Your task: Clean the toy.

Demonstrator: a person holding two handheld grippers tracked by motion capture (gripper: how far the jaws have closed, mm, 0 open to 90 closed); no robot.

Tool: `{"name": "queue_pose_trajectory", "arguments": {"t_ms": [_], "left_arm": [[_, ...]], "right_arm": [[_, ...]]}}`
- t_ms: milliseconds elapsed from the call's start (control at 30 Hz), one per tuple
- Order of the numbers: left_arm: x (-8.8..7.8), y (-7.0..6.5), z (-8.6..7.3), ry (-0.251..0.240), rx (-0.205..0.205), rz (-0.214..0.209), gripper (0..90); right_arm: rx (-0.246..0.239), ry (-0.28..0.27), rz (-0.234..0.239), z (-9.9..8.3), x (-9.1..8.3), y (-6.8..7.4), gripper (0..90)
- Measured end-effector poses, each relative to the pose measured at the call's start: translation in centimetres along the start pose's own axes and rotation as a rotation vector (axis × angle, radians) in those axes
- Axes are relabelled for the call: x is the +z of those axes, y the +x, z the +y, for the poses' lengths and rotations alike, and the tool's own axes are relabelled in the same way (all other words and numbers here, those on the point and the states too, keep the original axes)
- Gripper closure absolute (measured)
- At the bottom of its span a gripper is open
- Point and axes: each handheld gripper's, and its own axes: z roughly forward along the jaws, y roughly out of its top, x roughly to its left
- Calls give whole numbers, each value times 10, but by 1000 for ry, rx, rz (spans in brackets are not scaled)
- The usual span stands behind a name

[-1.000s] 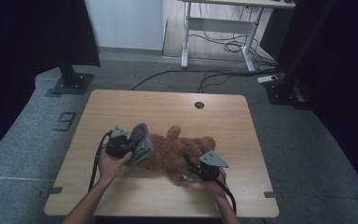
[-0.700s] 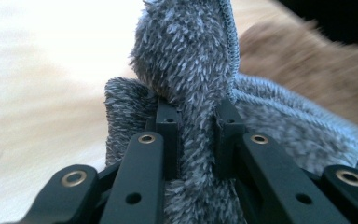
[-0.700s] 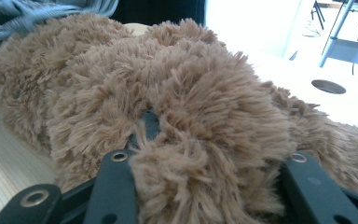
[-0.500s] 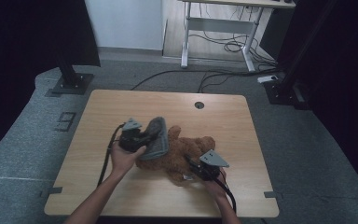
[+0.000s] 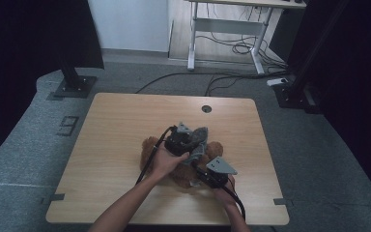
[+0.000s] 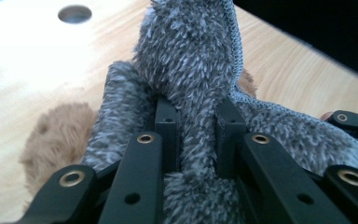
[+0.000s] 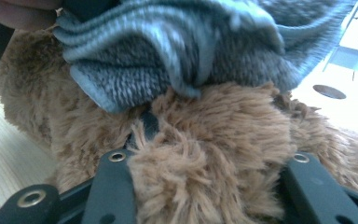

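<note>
- My left gripper (image 5: pixel 186 141) has its jaws clenched on the fuzzy grey knitted cloth (image 6: pixel 193 79), held over the bear.
- My right gripper (image 5: pixel 211 175) grasps the shaggy brown plush teddy bear (image 7: pixel 205 140), lying on the light wooden table (image 5: pixel 111 125).

Black tongs (image 5: pixel 193 147), brass-ringed screws, trailing black cables

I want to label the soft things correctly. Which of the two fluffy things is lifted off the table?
The grey fluffy cloth, pinched between the left gripper fingers. The brown plush toy lies on the table, gripped by the right gripper.
</note>
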Motion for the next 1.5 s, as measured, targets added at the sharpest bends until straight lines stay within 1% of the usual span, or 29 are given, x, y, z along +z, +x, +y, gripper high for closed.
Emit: {"name": "queue_pose_trajectory", "arguments": {"t_ms": [33,133,267,300,433,567,667,800,867,967,1067,1133,1233,1267,1367,1400,1500], "left_arm": [[-2,3,-1,2,-9,1,755],[-12,16,-8,9,-27,31,755],[-29,31,-20,-8,-52,49,756],[-32,33,-22,-13,-52,52,756],[-50,44,-33,-30,-42,92,756],[-67,58,-44,-40,-62,108,756],[-79,70,-55,-50,-76,140,755],[-91,87,-71,-55,-126,159,754],[-94,93,-77,-55,-145,161,754],[-98,103,-88,-39,-173,174,754],[-98,114,-101,-13,-208,174,754],[-98,118,-106,-2,-223,171,754],[-102,117,-103,-19,-230,167,756],[-104,112,-98,-31,-210,170,757],[-108,100,-84,-66,-179,149,757],[-108,91,-74,-78,-149,138,757],[-102,75,-56,-84,-94,129,756]], "right_arm": [[-6,0,0,0,0,1,564],[-13,-1,-8,0,0,2,564],[-11,-3,-8,0,-1,3,564],[-11,-5,-9,0,0,3,565],[-8,-4,-9,0,-1,3,564],[-3,-6,-8,0,-1,3,564],[2,-6,-6,0,-1,3,563],[5,-6,-6,0,-1,2,563],[7,-6,-6,0,-1,2,563],[8,-5,-6,-1,-1,2,563],[16,-6,-4,-1,-1,2,563],[18,-6,-4,-1,-1,1,563],[21,-5,-3,-1,-1,0,563],[23,-5,-3,-1,-1,0,563],[26,-5,-2,-1,-1,0,563],[25,-6,-2,-1,-1,0,563],[22,-9,-1,-1,-1,0,563]]}}
